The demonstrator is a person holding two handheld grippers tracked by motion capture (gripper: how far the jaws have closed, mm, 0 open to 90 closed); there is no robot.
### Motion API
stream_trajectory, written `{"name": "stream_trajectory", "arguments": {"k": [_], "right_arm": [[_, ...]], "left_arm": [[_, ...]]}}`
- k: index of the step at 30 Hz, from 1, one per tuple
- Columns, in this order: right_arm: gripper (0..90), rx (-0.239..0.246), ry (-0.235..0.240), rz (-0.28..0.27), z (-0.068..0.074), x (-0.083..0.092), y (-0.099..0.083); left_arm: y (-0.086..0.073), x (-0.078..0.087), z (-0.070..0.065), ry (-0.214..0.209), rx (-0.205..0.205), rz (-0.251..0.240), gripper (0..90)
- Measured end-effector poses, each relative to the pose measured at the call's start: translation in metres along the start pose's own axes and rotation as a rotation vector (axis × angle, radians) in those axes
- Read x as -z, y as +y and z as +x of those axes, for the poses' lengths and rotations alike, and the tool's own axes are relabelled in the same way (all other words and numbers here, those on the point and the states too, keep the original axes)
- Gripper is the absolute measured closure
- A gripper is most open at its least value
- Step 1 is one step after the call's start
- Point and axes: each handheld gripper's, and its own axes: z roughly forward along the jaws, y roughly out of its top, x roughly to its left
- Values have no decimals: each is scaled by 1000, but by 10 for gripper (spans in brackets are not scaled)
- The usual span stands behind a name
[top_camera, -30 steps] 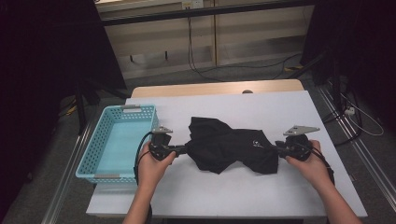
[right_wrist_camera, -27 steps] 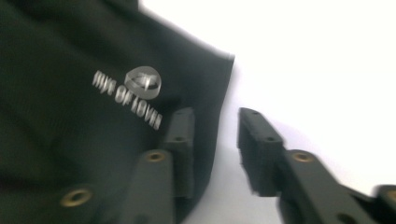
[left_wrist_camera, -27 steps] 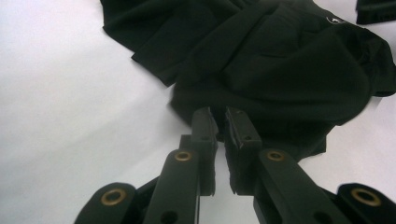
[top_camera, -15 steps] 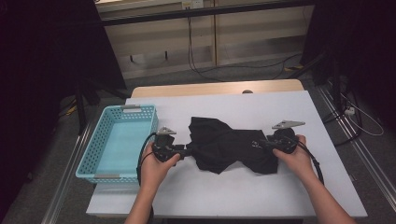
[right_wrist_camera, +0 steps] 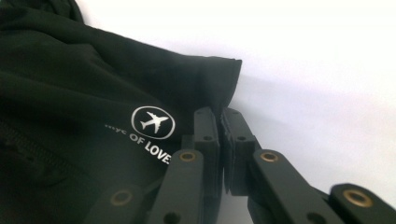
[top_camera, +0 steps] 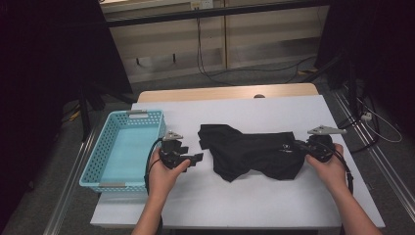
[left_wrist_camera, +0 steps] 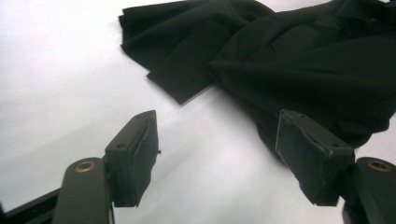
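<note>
Black crumpled fabric garment (top_camera: 254,154) lies mid-table on the white table (top_camera: 274,205). Right tool (top_camera: 307,147) pinches its right edge; left tool (top_camera: 198,157), just opened, spread empty beside its left edge.

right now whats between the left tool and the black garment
Nothing: bare white table separates the open left tool from the black garment. The high view and the left gripper view both show that gap.

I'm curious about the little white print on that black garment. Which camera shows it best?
The right gripper view: the white logo, an airplane in a circle over lettering, is close and sharp. In the high view it is a tiny pale speck on the black garment. The left gripper view shows plain dark folds.
</note>
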Motion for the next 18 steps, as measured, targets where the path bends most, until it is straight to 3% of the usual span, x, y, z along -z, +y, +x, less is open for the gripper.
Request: {"name": "stream_trajectory", "arguments": {"k": [4,7,11,18], "right_arm": [[855,14,4,6,5,-1,0],[854,36,7,18,8,-3,-2],[853,34,7,24,8,-2,-5],[851,22,10,8,7,3,-8]], "left_arm": [[2,-9,-3,-19,7,8,295],[2,-26,-10,-32,7,27,333],[1,-40,-14,-28,-4,38,360],[1,-54,-25,-82,-22,65,518]]}}
